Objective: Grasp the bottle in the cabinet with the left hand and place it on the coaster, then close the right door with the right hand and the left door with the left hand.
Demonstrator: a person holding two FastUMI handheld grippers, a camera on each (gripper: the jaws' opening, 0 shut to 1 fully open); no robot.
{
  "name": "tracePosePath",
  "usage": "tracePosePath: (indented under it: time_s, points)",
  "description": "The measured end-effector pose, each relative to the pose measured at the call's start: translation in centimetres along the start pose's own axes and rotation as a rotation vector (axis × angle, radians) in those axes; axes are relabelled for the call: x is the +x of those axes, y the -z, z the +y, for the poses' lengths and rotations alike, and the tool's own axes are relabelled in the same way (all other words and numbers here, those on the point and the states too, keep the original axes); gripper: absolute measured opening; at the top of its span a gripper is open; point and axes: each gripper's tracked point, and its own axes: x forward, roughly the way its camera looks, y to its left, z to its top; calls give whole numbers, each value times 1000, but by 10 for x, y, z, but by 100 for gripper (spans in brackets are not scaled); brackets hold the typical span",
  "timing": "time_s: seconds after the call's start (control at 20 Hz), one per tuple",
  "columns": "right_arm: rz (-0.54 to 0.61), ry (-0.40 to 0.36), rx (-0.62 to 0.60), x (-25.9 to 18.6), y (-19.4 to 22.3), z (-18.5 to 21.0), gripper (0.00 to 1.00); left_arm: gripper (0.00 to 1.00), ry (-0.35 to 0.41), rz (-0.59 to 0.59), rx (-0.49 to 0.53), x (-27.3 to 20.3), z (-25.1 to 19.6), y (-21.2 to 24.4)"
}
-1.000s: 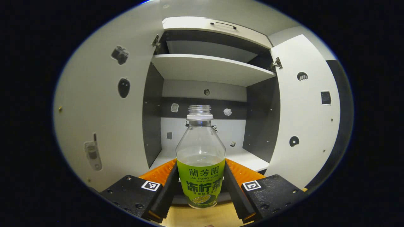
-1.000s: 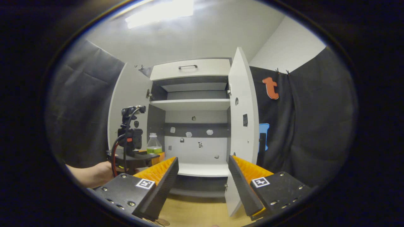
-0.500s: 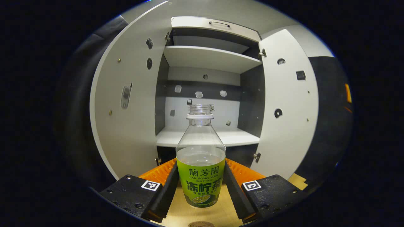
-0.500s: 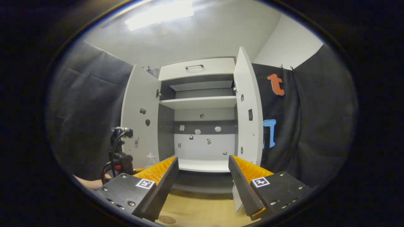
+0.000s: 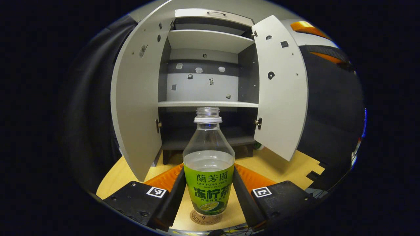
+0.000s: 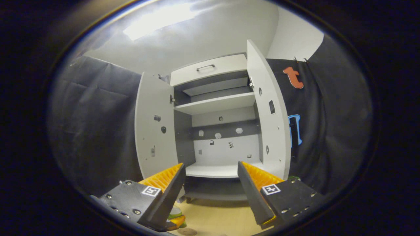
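Observation:
In the left gripper view my left gripper (image 5: pixel 209 191) is shut on a clear, capless bottle (image 5: pixel 209 170) with a green label and some liquid inside. The bottle stands upright with its base at the round brown coaster (image 5: pixel 206 217) on the wooden table; whether it touches I cannot tell. Behind it the white cabinet (image 5: pixel 206 39) stands with its left door (image 5: pixel 137 98) and right door (image 5: pixel 280 88) both swung open. In the right gripper view my right gripper (image 6: pixel 211 190) is open and holds nothing, facing the cabinet (image 6: pixel 216 103), whose right door (image 6: pixel 269 118) and left door (image 6: pixel 152 127) stand open.
The wooden table (image 5: pixel 288 165) stretches before the cabinet. Black cloth (image 6: pixel 95 124) hangs on both sides. A drawer with a handle (image 6: pixel 206 67) tops the cabinet. Small green and orange objects (image 6: pixel 175 218) lie by my right gripper's left finger. A round disc (image 6: pixel 185 231) shows at the bottom edge.
My left gripper has pulled back out of the cabinet and come down with the bottle to the coaster. The right gripper has tilted, and the other hand has left its view.

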Motion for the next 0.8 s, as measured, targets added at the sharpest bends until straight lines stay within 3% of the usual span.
tracePosePath:
  time_s: [0.4,0.55,0.7,0.8]
  points:
    - [10,-54,-59,43,21,8,96,81,39,28,42,17,0,70]
    - [55,-66,-82,55,43,12,94,80,22,36,85,24,9,84]
    - [94,-75,-83,65,62,16,96,81,31,61,50,25,11,97]
    - [107,-86,-69,67,69,19,96,80,78,95,37,27,3,105]
